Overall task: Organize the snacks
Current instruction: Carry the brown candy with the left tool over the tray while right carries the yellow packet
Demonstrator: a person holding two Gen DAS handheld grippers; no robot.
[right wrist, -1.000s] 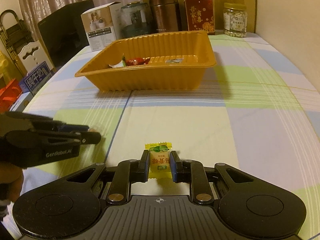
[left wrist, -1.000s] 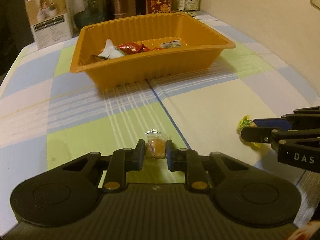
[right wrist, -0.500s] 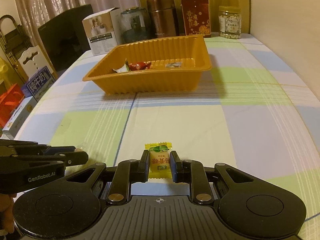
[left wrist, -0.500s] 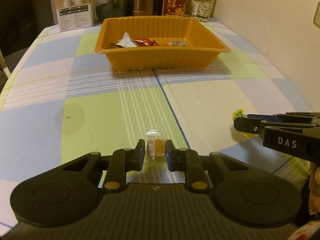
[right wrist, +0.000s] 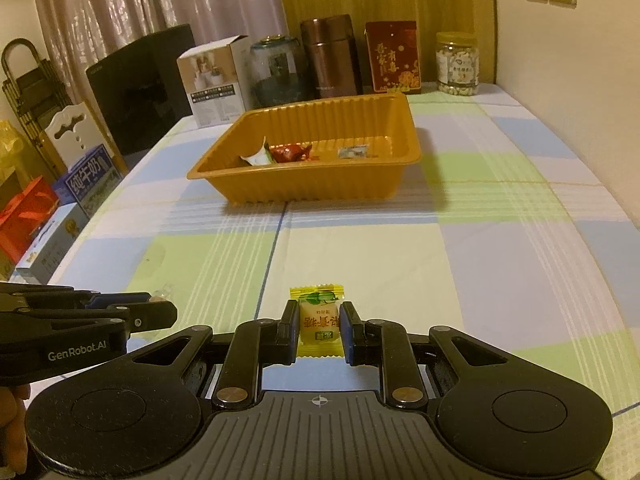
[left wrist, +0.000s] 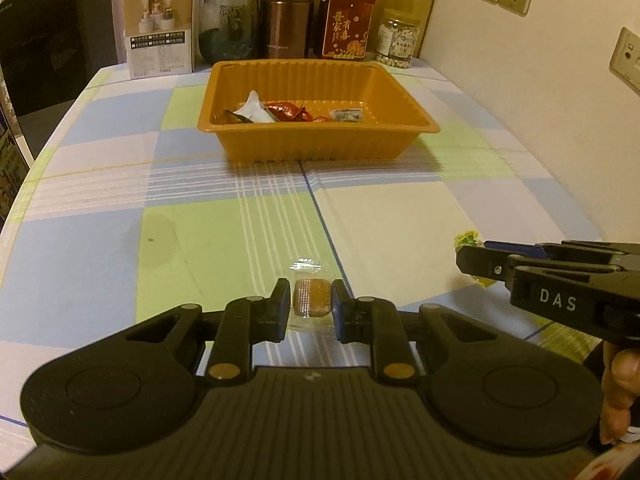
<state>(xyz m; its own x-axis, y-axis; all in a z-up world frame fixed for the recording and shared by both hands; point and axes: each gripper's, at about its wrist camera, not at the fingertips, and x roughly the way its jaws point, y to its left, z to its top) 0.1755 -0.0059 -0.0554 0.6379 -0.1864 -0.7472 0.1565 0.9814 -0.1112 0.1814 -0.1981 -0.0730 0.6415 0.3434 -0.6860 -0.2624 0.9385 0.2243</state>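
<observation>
My left gripper (left wrist: 311, 300) is shut on a small brown candy in a clear wrapper (left wrist: 311, 297) and holds it above the checked tablecloth. My right gripper (right wrist: 319, 326) is shut on a yellow candy packet (right wrist: 319, 322), also above the cloth. The orange tray (left wrist: 320, 142) stands ahead at mid table and holds several wrapped snacks (left wrist: 286, 111). It also shows in the right wrist view (right wrist: 312, 188). The right gripper shows at the right of the left wrist view (left wrist: 472, 260), the left gripper at the left of the right wrist view (right wrist: 160, 314).
At the table's far edge stand a white box (left wrist: 160, 36), a glass jar (left wrist: 229, 26), a brown canister (left wrist: 286, 22), a red packet (left wrist: 347, 26) and a nut jar (left wrist: 398, 42). A wall runs along the right. Boxes (right wrist: 60, 208) lie left of the table.
Both grippers have lifted and pulled back from the tray with their candies held. The tray now looks farther and lower in both views.
</observation>
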